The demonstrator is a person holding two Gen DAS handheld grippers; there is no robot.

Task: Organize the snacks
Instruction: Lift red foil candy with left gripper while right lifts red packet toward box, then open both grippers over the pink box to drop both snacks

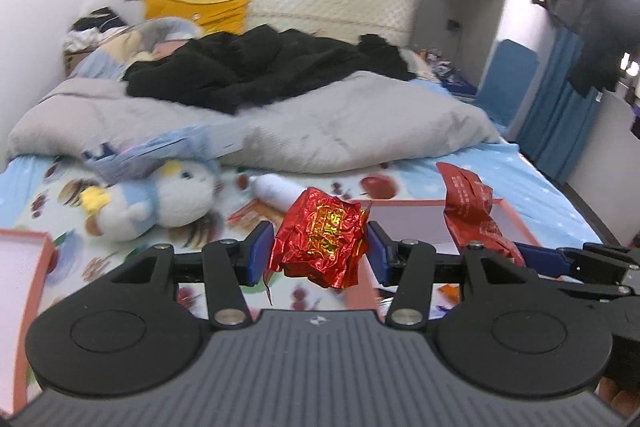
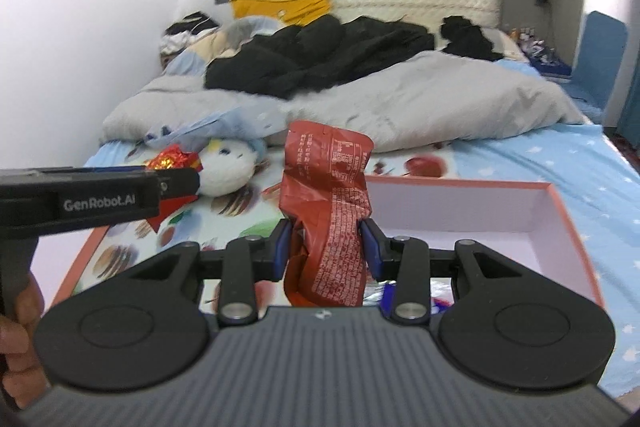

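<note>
My left gripper (image 1: 320, 251) is shut on a crumpled red and gold foil snack (image 1: 320, 239) and holds it above the bed. It also shows in the right wrist view (image 2: 172, 159), at the tip of the left gripper (image 2: 176, 183). My right gripper (image 2: 326, 251) is shut on a red snack packet (image 2: 328, 211) with white print, held upright over a pink-rimmed open box (image 2: 460, 215). The packet (image 1: 472, 211), the box (image 1: 412, 219) and the right gripper (image 1: 536, 259) show at the right of the left wrist view.
A plush toy (image 1: 160, 195) and a white bottle (image 1: 276, 189) lie on the patterned sheet. A second pink-rimmed box (image 1: 24, 267) sits at the left. A grey duvet (image 1: 340, 123) and black clothes (image 1: 260, 67) cover the far bed. Snack wrappers (image 2: 436, 301) lie in the box.
</note>
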